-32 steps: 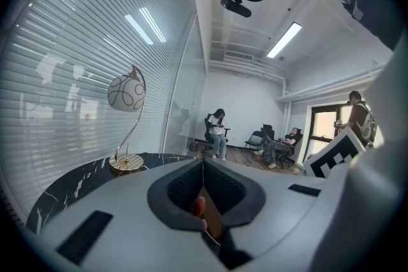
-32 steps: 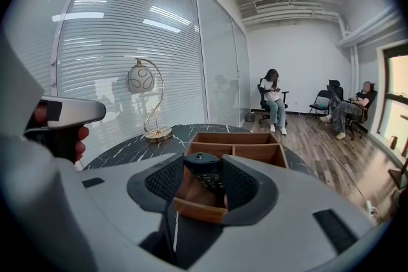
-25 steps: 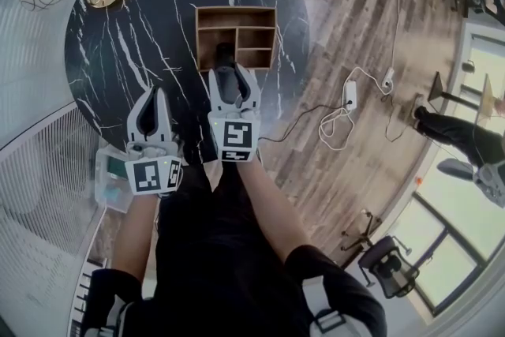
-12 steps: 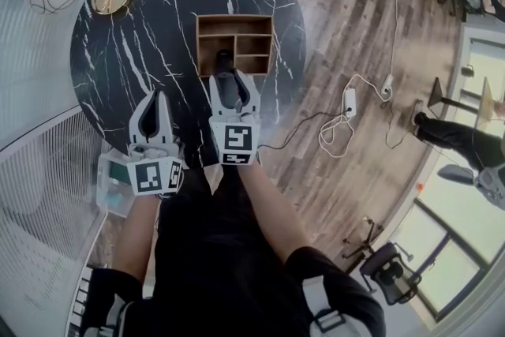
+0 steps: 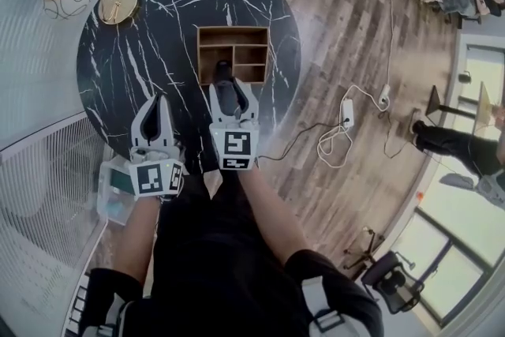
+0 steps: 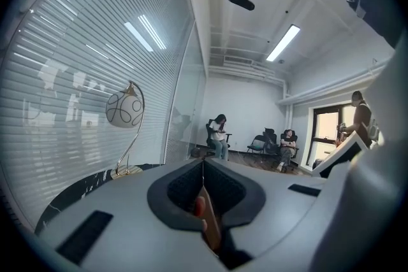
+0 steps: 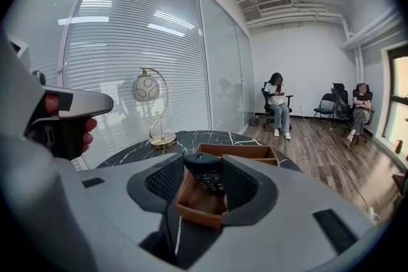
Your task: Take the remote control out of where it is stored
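A black remote control (image 7: 205, 176) sits between the jaws of my right gripper (image 7: 204, 162), and both pads lie against its sides. Its tip (image 5: 223, 69) pokes past the jaws over the front left compartment of a wooden organizer box (image 5: 251, 33) on the round black marble table (image 5: 150, 43). The box's rim (image 7: 234, 151) shows just under the remote. In the head view my right gripper (image 5: 230, 91) stands at the box's near edge. My left gripper (image 5: 155, 108) hovers to its left over the table's near rim, jaws (image 6: 204, 164) shut on nothing.
A gold lamp with a wire-ball shade (image 5: 117, 2) stands at the table's far left. White blinds (image 5: 39, 193) run along the left. A power strip and cables (image 5: 345, 116) lie on the wooden floor at the right. People sit on chairs (image 7: 276, 105) far off.
The head view has shifted, so the table and box sit lower in the picture. Both grippers keep about the same place relative to the box, and the remote stays between the right jaws.
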The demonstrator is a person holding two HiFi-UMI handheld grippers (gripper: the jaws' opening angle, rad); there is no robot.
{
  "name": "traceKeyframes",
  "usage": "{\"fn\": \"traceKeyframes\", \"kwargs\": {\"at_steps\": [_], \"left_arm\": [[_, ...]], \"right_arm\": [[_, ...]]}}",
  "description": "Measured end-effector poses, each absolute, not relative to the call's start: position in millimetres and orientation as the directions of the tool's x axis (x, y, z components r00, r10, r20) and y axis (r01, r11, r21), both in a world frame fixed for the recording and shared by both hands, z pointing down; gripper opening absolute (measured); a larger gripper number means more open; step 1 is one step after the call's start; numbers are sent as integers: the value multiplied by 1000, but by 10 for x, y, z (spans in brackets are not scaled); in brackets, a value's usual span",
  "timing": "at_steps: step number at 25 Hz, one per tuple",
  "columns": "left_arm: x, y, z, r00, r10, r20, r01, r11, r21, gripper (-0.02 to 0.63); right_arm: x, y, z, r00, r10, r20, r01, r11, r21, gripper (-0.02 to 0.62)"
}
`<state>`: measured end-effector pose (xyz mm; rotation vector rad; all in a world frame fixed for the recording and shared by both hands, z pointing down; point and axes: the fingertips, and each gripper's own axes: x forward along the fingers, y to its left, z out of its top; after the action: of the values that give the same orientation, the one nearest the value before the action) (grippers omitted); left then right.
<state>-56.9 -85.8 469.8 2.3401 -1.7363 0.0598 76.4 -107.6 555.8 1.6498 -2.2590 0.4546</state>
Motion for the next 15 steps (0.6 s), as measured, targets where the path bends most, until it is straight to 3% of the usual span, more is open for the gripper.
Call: {"fn": "traceKeyframes", "kwargs": {"at_steps": [15], "left_arm": [[-602, -817, 4326, 283, -951, 121, -954, -266, 139, 9]], "right_arm": [[762, -944, 5294, -313, -857, 410, -947, 314, -66, 186]]}}
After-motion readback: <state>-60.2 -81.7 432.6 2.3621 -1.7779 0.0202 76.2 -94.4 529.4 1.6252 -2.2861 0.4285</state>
